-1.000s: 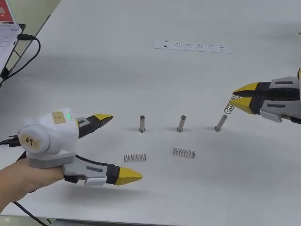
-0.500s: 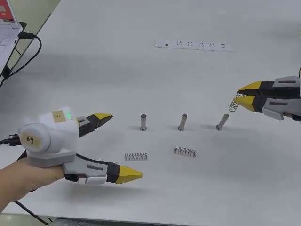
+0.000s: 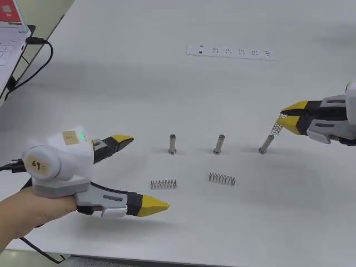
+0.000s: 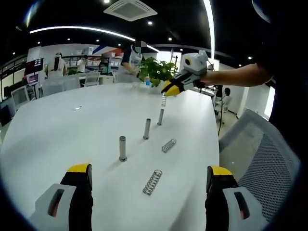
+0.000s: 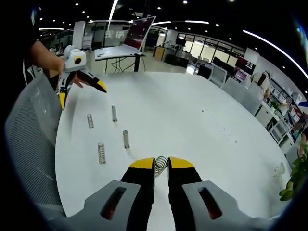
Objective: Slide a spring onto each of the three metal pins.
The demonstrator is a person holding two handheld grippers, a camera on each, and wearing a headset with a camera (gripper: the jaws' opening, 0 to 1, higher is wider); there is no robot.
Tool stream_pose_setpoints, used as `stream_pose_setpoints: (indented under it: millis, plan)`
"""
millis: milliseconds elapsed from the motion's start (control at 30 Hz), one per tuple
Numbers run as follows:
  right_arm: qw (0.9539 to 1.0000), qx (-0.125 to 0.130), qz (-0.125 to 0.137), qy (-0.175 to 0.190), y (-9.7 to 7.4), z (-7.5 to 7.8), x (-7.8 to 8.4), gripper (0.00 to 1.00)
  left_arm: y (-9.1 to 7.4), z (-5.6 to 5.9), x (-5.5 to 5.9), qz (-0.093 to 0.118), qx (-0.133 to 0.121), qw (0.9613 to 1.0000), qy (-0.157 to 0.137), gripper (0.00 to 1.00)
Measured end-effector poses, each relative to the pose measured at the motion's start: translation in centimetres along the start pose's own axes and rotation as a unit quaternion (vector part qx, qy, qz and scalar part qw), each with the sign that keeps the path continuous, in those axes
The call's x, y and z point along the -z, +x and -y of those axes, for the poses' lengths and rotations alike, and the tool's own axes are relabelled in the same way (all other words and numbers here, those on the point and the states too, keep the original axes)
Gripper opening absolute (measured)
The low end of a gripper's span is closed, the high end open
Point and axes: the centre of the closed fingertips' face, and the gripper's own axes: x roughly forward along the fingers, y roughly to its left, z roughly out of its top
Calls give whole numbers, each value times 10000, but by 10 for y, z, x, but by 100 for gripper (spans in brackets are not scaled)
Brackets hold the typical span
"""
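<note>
White table (image 3: pixel 167 72) in an open office under ceiling strip lights, with a power strip (image 3: pixel 232 53) at upper centre and a laptop (image 3: pixel 8 28) at upper left. The left gripper (image 3: pixel 149 172) sits lower left with its jaws released, and its cap scrawl is unclear. At right, the right gripper (image 3: pixel 282 119), clenched on a spring (image 3: pixel 276 128), has dipped nearer the rightmost pin (image 3: pixel 266 144).

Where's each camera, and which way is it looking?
Head view: on the person's head, looking down at the table, pins, left gripper, right gripper and a hand.
Left gripper view: on the left gripper, facing the right gripper past its open jaws.
Right gripper view: on the right gripper, facing the left one over its held spring.
Shared: gripper views see the pins from opposite ends.
</note>
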Motion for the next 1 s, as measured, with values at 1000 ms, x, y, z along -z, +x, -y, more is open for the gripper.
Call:
stream_pose_setpoints:
  millis: [1000]
  plan:
    - [9998, -94, -170, 63, 10, -6, 13, 7, 0, -5, -1, -6, -32, 10000, -38, 95]
